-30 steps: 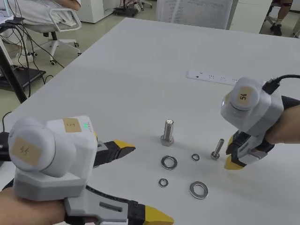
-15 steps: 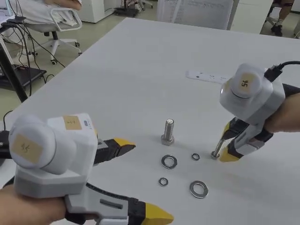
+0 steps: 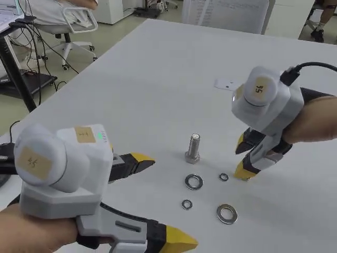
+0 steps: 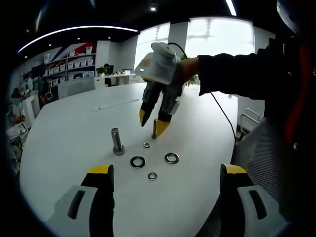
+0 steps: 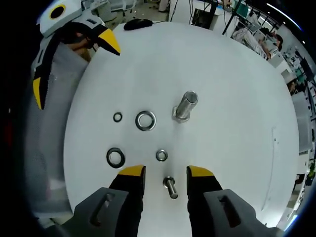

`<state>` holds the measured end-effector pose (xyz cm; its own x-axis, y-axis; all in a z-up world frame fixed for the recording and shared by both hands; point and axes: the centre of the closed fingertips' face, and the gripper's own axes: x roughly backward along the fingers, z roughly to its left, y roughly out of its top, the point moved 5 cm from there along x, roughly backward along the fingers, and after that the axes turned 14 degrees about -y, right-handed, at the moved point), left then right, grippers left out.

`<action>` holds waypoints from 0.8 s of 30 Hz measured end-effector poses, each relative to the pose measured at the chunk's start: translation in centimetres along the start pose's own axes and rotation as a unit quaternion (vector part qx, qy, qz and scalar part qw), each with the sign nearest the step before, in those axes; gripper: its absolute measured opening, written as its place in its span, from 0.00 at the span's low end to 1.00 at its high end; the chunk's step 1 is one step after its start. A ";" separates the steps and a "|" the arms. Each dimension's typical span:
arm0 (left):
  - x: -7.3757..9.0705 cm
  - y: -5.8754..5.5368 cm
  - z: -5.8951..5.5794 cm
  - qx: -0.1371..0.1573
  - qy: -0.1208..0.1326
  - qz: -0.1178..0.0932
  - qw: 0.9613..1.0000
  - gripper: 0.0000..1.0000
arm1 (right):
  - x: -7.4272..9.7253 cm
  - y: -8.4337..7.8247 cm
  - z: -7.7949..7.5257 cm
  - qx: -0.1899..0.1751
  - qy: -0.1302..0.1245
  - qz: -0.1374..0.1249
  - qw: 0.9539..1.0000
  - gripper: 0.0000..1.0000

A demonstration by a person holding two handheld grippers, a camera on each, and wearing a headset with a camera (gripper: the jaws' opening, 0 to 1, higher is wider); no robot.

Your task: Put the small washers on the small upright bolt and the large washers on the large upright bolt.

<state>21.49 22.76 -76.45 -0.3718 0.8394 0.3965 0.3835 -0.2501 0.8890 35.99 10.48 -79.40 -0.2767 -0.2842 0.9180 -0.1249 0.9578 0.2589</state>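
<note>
The large bolt (image 3: 192,148) stands upright on its head mid-table on the white table (image 3: 158,79). In front of it lie two large washers (image 3: 194,182) (image 3: 226,213) and two small washers (image 3: 224,177) (image 3: 187,204). My right gripper (image 3: 243,157) is open, its jaws on either side of the small upright bolt (image 5: 170,186) with a gap on both sides; the same bolt (image 4: 154,128) shows between its tips in the left gripper view. My left gripper (image 3: 158,201) hangs wide open near the front edge, holding nothing, a little short of the washers.
A white strip (image 3: 226,84) lies flat behind the right gripper, partly hidden by it. The table's left edge drops to the floor, where an office chair (image 3: 68,21) and cables stand. Bare tabletop stretches beyond the large bolt.
My right gripper has shifted left and now straddles the small bolt, which stood just outside its tips before. The left gripper has stayed in place.
</note>
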 end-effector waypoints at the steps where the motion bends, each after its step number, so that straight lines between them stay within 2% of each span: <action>1: 0.0 0.0 0.0 -0.001 0.001 0.000 1.000 0.89 | -0.1 0.3 0.2 0.002 0.002 0.000 1.000 0.35; 12: 0.1 0.1 0.1 0.001 0.003 -0.004 1.000 0.89 | -2.3 0.9 0.9 0.022 0.027 0.016 0.999 0.31; 24: 0.2 0.3 0.1 0.001 0.004 -0.006 1.000 0.89 | -3.4 0.8 0.9 0.038 0.030 0.036 0.998 0.27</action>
<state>21.62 22.88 -76.15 -0.3822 0.8387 0.3880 0.3805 -0.2398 0.8932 36.01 12.16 -82.53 -0.2305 -0.2085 0.9505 -0.1785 0.9693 0.1694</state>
